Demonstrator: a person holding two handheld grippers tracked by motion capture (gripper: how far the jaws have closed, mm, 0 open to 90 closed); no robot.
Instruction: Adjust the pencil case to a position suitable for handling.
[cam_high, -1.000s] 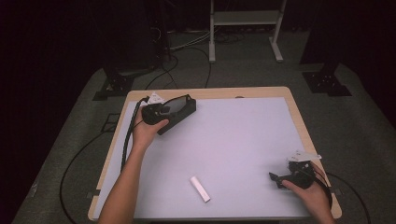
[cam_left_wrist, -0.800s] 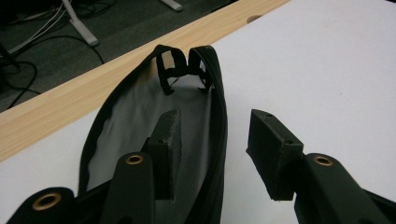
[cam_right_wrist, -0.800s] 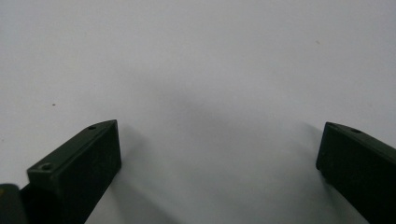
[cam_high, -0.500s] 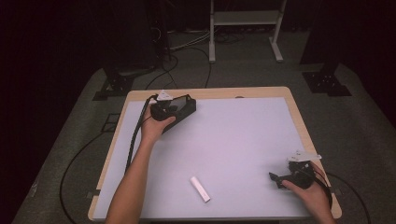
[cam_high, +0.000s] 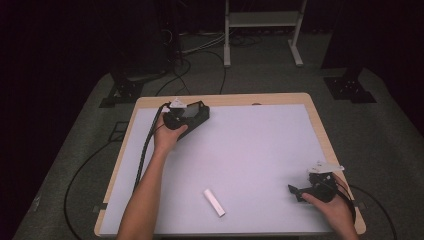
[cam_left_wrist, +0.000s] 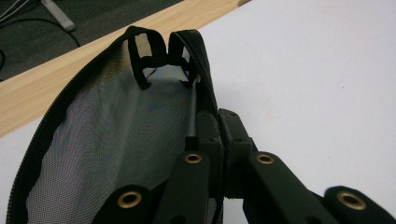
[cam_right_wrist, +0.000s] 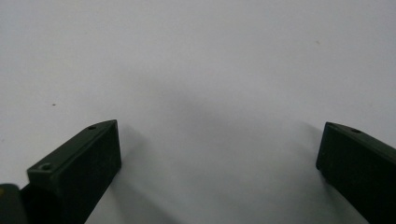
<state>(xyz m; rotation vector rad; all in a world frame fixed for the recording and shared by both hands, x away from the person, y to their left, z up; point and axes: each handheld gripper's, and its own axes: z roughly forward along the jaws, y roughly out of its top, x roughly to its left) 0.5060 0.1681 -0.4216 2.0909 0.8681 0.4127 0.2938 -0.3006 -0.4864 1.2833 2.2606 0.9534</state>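
Mesh pouch (cam_left_wrist: 116, 130) rim pinched between left gripper (cam_left_wrist: 219, 126) jaws, table's far-left corner.

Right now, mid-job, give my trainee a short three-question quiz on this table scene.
1. True or false: the left gripper is shut on the rim of the black mesh pouch.
2. The right gripper is: A open, B shut on the white stick.
3. Which gripper is nearer the white stick in the high view?

Key: 1 true. 2 A. 3 the right gripper, at the table's near right corner.
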